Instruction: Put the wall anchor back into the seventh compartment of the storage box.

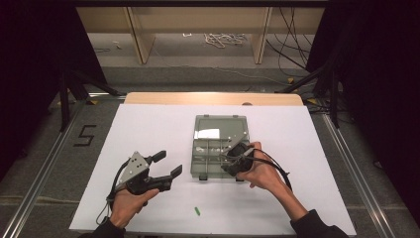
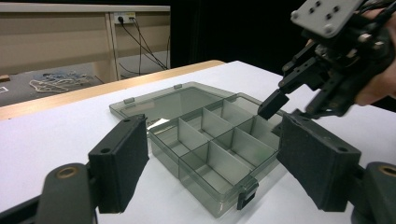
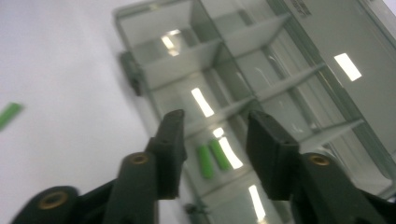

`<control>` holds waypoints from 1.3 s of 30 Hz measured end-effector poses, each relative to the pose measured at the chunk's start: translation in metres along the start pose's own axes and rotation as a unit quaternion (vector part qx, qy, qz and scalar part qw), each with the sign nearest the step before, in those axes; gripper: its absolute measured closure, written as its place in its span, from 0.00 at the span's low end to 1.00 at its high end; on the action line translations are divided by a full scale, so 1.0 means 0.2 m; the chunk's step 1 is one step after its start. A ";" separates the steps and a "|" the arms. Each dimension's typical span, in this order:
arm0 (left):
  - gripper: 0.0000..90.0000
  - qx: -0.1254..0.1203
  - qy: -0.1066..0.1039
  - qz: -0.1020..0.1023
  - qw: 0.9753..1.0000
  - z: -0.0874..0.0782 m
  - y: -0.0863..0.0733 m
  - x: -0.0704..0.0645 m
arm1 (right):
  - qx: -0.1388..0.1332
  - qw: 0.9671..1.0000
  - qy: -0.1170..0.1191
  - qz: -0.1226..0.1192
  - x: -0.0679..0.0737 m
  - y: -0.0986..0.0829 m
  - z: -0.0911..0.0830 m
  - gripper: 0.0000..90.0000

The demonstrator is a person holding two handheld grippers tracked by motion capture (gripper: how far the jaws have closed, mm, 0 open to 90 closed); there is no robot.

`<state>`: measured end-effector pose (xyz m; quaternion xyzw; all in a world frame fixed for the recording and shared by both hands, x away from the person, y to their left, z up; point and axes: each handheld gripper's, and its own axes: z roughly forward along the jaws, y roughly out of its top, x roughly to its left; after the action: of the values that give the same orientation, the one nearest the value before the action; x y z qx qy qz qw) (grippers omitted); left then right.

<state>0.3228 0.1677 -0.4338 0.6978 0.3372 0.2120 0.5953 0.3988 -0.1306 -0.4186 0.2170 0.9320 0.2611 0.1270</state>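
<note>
White table (image 1: 148, 129), bearing smoky translucent compartment box (image 1: 218, 148), lid flat open, green pieces (image 3: 211, 159) inside one cell. Right gripper (image 1: 236, 159) spread above them; left gripper (image 1: 166, 166) spread, idle beside.

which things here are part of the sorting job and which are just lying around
Part of the job: compartment box, two green pieces inside it, loose green piece on the table, right gripper over the box, left gripper.
Lying about: rope, floor cables.
</note>
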 end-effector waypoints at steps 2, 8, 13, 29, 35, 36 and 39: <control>0.26 0.002 0.003 -0.001 1.000 0.00 0.00 0.00 | -0.009 1.000 -0.001 0.003 0.04 0.01 -0.02 0.55; 0.26 0.002 0.003 0.001 1.000 0.00 0.00 0.00 | -0.022 1.000 0.006 0.009 0.14 0.03 -0.04 0.47; 0.26 0.003 0.004 0.001 1.000 0.00 0.00 0.00 | -0.018 1.000 0.016 -0.015 0.25 0.06 -0.01 0.47; 0.26 0.007 0.009 -0.001 1.000 0.00 0.00 0.01 | 0.013 0.996 0.070 -0.050 0.44 0.09 0.10 0.44; 0.26 0.002 0.006 -0.002 1.000 0.00 0.00 0.01 | 0.020 0.995 0.082 -0.056 0.48 0.09 0.14 0.41; 0.26 0.001 0.006 -0.003 1.000 0.00 0.00 0.01 | 0.020 0.995 0.084 -0.059 0.49 0.09 0.14 0.41; 0.26 0.003 0.008 -0.003 1.000 0.00 0.00 0.01 | 0.028 0.994 0.088 -0.063 0.50 0.09 0.16 0.41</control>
<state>0.3243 0.1700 -0.4339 0.6969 0.3443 0.2150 0.5912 0.3288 -0.0553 -0.4487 0.1378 0.9582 0.2449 0.0544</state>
